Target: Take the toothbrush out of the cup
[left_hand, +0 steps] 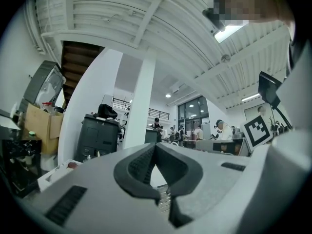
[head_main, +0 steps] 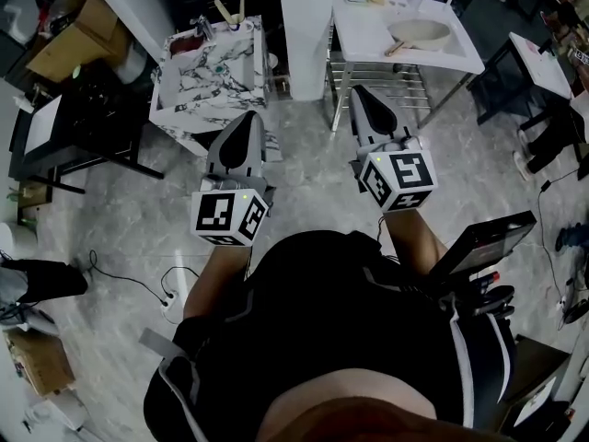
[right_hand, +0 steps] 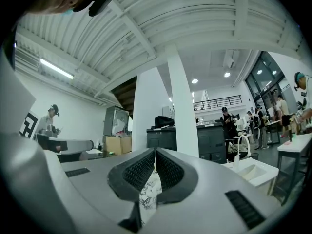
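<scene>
Seen from the head view, a marbled washstand (head_main: 213,76) stands ahead on the floor. Two pale sticks (head_main: 232,11), toothbrush-like, stick up at its back edge; the cup that holds them is too small to make out. My left gripper (head_main: 247,121) points at the stand's near edge, shut and empty. My right gripper (head_main: 361,92) points between the stand and a white sink table (head_main: 368,40), also shut and empty. In the left gripper view the left gripper (left_hand: 155,147) has its pads closed together. In the right gripper view the right gripper (right_hand: 155,152) is likewise closed, with marbled surface (right_hand: 148,199) showing below it.
A white pillar (head_main: 305,17) rises between the washstand and the sink table. The sink table carries a basin (head_main: 420,34) and a tap. A black desk (head_main: 55,136) stands at the left, with cables and a power strip (head_main: 172,307) on the floor. Black equipment (head_main: 479,247) sits at my right.
</scene>
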